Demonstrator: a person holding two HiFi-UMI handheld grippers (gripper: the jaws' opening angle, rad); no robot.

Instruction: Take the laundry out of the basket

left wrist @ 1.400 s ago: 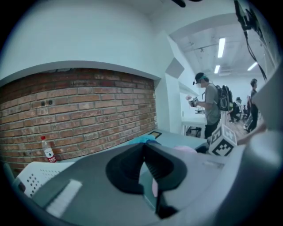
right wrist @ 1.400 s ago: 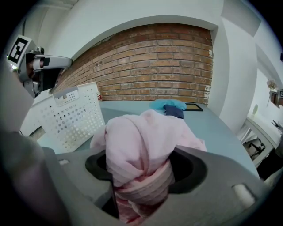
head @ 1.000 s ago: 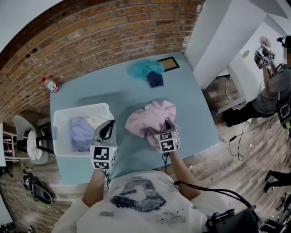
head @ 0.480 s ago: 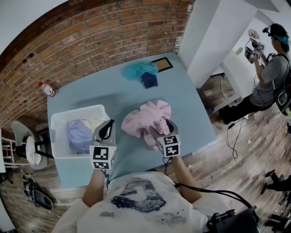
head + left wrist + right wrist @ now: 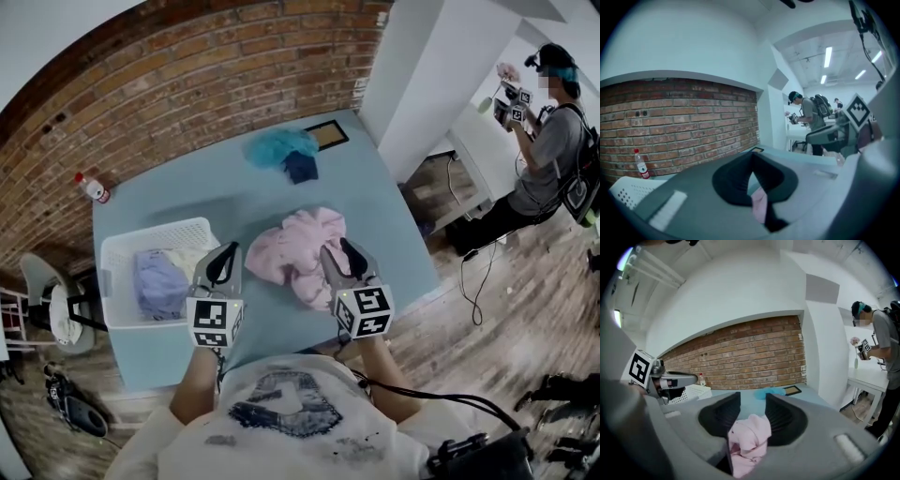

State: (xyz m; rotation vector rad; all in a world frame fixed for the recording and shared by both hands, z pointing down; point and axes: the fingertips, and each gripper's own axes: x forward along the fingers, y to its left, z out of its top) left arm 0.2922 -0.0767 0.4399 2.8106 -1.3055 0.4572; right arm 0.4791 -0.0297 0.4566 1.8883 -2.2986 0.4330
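Observation:
The white laundry basket [image 5: 155,231] stands on the blue table [image 5: 187,202] at my left, with a lavender garment [image 5: 155,281] and a cream piece [image 5: 193,255] inside. A crumpled pink garment [image 5: 295,246] lies on the table in front of me. My right gripper [image 5: 336,249] hangs raised over its right edge. Its jaws have just been closing and stand partly apart; the pink garment [image 5: 749,432] shows through the gap of the right gripper [image 5: 752,401], and the pads do not press on it. My left gripper [image 5: 228,249] hovers beside the basket, tips together, holding nothing.
A teal cloth [image 5: 277,145], a dark blue cloth [image 5: 300,167] and a small framed picture [image 5: 328,135] lie at the table's far side. A bottle [image 5: 92,187] stands at the far left corner by the brick wall. Another person [image 5: 548,150] stands at the right.
My right gripper has risen off the pink garment and come toward me, its jaws narrower than before. The garment stays on the table. The left gripper has barely shifted.

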